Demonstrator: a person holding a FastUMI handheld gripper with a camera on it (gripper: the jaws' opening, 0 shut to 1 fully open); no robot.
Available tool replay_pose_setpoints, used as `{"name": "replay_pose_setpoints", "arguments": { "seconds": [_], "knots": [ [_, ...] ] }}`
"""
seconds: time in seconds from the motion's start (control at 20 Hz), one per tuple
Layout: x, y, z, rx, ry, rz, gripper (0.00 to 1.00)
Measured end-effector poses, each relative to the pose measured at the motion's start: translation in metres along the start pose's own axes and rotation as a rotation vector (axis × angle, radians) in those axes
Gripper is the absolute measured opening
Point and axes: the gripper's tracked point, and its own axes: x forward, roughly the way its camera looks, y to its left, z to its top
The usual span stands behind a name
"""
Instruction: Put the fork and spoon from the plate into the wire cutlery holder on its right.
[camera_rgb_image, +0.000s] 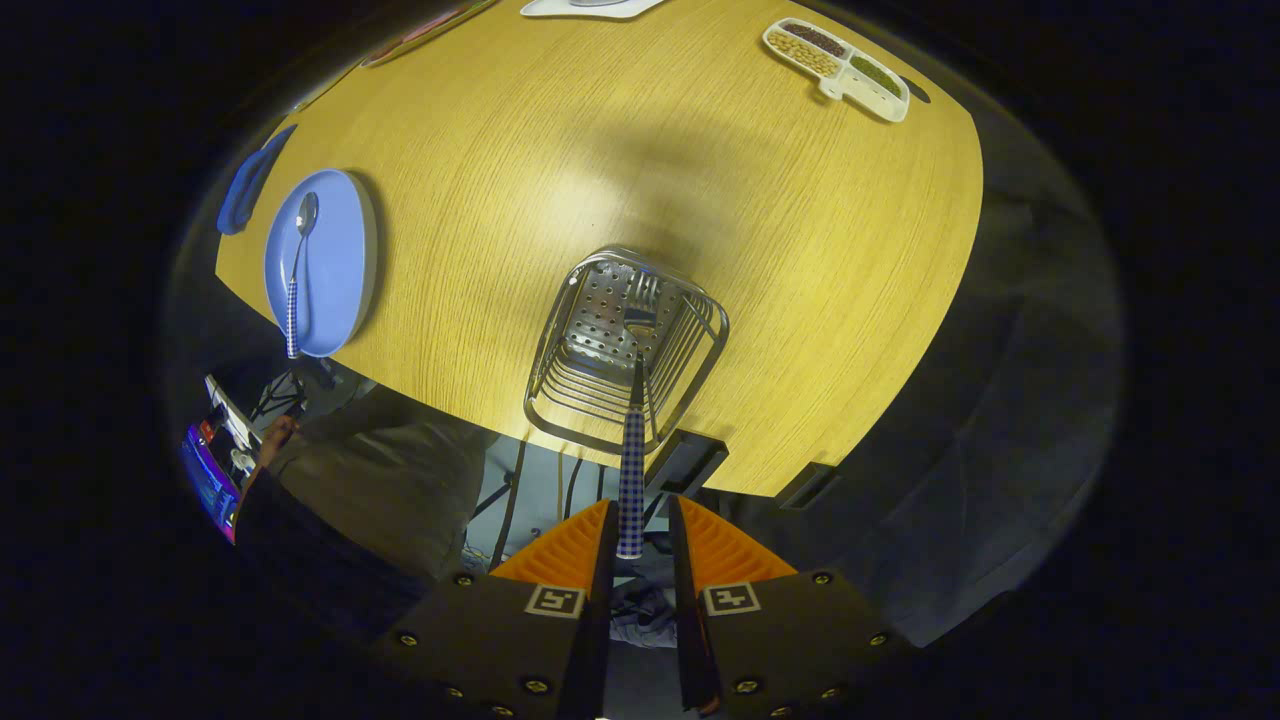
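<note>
From my remote station, the fork's (632, 440) handle end sits between the claw's (640, 530) fingers, but I cannot tell whether both press on it, a gap showing on one side; its tines blur into the wire cutlery holder's (625, 345) perforated back; a white dish (590, 7) at the counter's (600, 150) far edge is cut off; the divided tray's (838, 68) fillings are too small to name; a person's sleeve (370, 480) hides the near counter edge.
</note>
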Motion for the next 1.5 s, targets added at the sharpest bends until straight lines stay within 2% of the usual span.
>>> {"name": "replay_pose_setpoints", "arguments": {
  "seconds": [0.2, 0.5, 0.8, 0.95, 1.05, 1.5],
  "knots": [
    [-0.017, 0.004, -0.007, 0.035, -0.069, -0.013, 0.29],
    [-0.035, 0.049, -0.014, 0.079, -0.190, 0.010, 0.29],
    [-0.028, 0.110, -0.026, 0.036, -0.247, 0.030, 0.29],
    [-0.023, 0.150, -0.030, 0.009, -0.256, 0.092, 0.29],
    [-0.022, 0.165, -0.031, -0.013, -0.261, 0.099, 0.29],
    [-0.020, 0.251, 0.007, -0.049, -0.344, 0.159, 0.29]
  ]
}}
